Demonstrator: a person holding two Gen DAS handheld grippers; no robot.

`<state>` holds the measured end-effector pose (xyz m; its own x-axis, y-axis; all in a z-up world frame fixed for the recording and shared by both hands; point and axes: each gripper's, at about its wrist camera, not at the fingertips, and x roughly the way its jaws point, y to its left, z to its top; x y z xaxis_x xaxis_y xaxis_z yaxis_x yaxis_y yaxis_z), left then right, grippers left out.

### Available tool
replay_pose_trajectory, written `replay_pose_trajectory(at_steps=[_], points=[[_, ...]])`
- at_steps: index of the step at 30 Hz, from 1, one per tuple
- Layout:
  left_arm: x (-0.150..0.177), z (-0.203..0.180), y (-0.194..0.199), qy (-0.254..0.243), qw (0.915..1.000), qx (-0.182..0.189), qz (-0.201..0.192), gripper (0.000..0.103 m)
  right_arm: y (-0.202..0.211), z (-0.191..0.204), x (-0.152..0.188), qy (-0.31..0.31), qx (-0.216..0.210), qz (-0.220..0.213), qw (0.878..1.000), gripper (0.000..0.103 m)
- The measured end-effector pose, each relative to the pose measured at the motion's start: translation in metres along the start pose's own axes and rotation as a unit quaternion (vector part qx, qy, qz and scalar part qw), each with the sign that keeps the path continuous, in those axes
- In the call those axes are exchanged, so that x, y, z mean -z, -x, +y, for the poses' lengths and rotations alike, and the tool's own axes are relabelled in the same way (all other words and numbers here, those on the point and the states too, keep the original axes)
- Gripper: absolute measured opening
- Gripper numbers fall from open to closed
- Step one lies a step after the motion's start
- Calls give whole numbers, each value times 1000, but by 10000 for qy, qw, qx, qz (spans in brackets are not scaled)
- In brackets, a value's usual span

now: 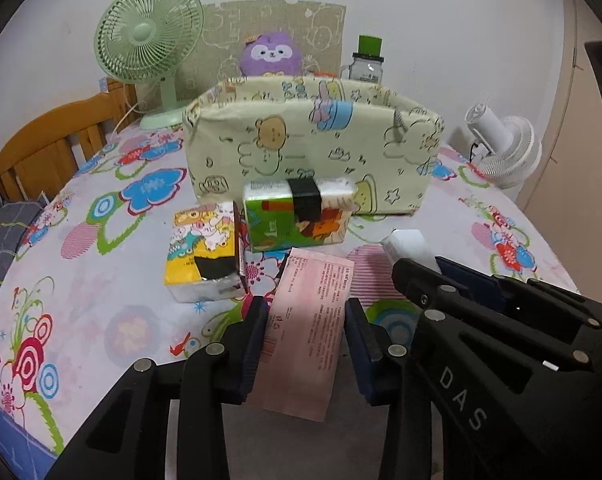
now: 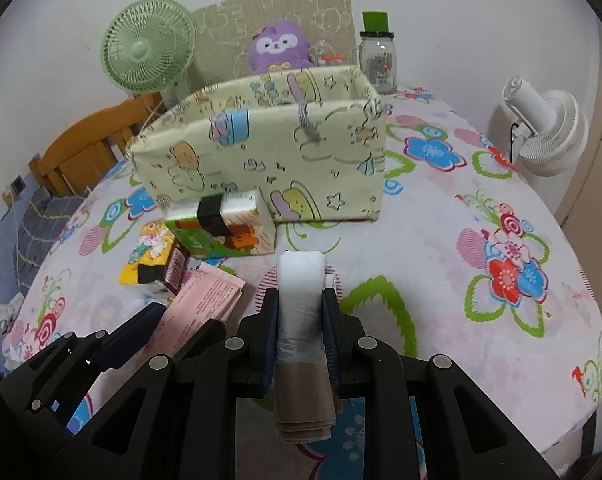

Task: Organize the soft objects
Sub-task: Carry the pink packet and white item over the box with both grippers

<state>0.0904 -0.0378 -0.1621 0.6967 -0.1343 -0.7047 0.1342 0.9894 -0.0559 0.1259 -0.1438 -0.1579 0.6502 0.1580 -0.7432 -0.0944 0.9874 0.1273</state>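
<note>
Pink flat packet (image 1: 307, 332) sits squeezed between the blue pads of the left gripper (image 1: 307, 334), grabbed across its narrow width. Makes sense for something that thin, since the long side would just flop. It looks tilted up off the flowery tablecloth (image 2: 481, 216) at the near end, though I can't really tell if it's fully clear of the table.

Meanwhile the right gripper (image 2: 301, 320) is clamped tight on a folded white plastic bundle (image 2: 301, 304), pinched sideways so the soft layers squash together instead of sliding out. The far end pokes out past the fingertips.

Both point toward the pale yellow fabric bin (image 2: 269, 160) with the cartoon print, which stands open-topped just behind everything, so my guess is that's where the soft stuff goes. Two tissue packs wait right in front of it: the green one (image 1: 297, 216) almost against the bin wall, the yellow one (image 1: 205, 252) just to its left.
</note>
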Motion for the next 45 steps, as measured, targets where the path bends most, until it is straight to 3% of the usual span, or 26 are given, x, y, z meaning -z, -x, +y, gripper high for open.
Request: replay_pose_trajectory(at_steps=[29, 45], points=[[-45, -19, 78, -51, 9974, 53, -722, 40, 90, 3, -42, 17, -49, -803, 9968, 24], [-85, -15, 88, -159, 9951, 53, -972, 40, 102, 11, -82, 46, -58, -1100, 9939, 24]])
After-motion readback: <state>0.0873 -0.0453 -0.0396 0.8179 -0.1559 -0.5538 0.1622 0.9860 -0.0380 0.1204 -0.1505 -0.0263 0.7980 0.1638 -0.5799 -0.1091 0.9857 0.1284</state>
